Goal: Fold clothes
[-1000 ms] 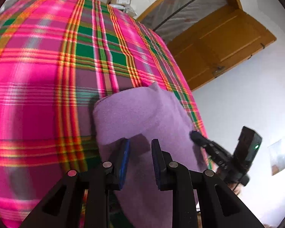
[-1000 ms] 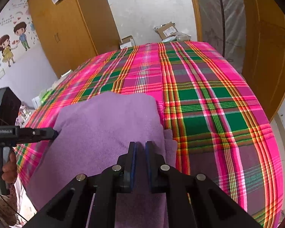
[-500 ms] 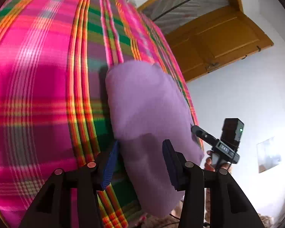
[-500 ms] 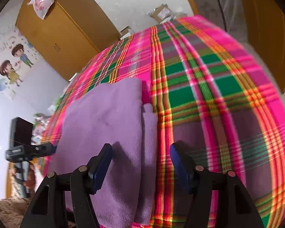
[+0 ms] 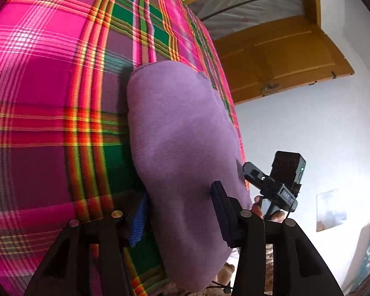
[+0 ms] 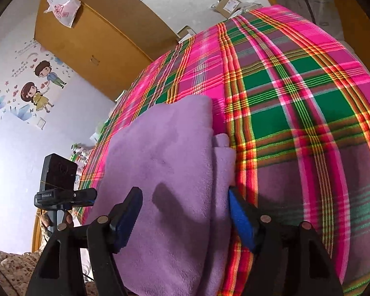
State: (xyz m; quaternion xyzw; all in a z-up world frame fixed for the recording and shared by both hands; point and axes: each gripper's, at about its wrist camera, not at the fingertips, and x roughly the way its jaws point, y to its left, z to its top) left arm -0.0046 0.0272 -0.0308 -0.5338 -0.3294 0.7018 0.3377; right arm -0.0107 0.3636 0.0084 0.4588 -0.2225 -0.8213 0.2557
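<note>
Folded purple garment [image 5: 180, 133] lies on plaid bed [image 5: 49, 86], between wide-open left tongs [image 5: 178, 218] and right tongs [image 6: 185, 218], ungripped.

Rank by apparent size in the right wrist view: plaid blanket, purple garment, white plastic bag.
1. plaid blanket
2. purple garment, though nearness to the camera enlarges it
3. white plastic bag, distant, on the wardrobe

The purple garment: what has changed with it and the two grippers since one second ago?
Both grippers let go. The left gripper and the right gripper had their jaws nearly closed on the purple garment a second ago; now both are wide open, straddling its near edge. The garment stayed folded at the same spot on the plaid bedspread.
</note>
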